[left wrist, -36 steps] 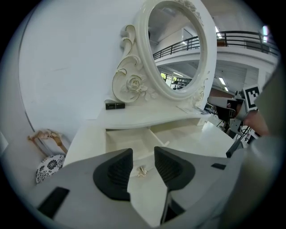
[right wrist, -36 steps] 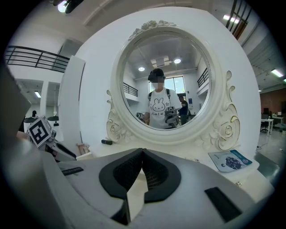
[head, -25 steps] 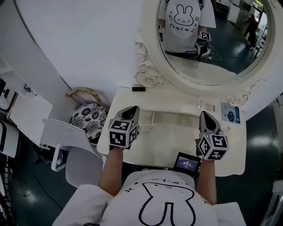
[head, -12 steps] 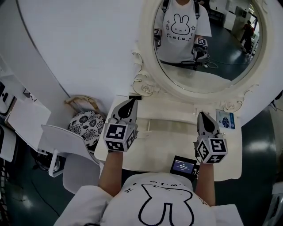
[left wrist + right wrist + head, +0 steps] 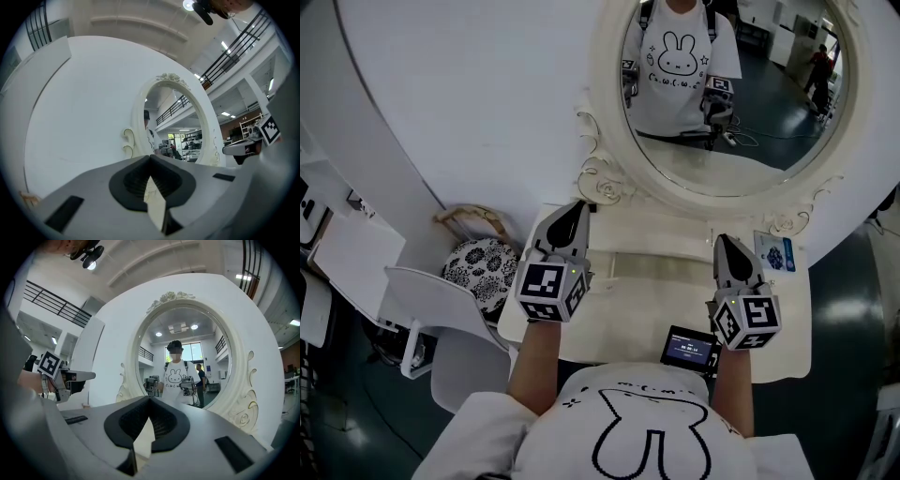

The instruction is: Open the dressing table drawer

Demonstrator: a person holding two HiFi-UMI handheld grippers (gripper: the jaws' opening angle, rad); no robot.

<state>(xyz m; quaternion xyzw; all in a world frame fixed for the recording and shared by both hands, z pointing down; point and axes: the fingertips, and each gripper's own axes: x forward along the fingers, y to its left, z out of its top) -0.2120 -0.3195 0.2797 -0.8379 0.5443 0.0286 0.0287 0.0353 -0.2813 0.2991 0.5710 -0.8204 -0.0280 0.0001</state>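
The white dressing table stands below me against the wall, under its oval mirror. Its drawer front is hidden beneath the tabletop's near edge. My left gripper is held over the table's left end, pointing level at the wall and mirror frame, jaws shut with nothing between them. Over the right half, my right gripper is also shut and empty. In the left gripper view the left gripper faces the mirror frame. In the right gripper view the right gripper faces the mirror glass.
A small device with a lit screen lies at the table's front edge beside my right arm. A blue card lies at the back right. A white chair, a patterned cushion and a wicker basket stand left of the table.
Both grippers have risen from the tabletop, the left one more, and now point level toward the mirror. Both stay shut and empty.
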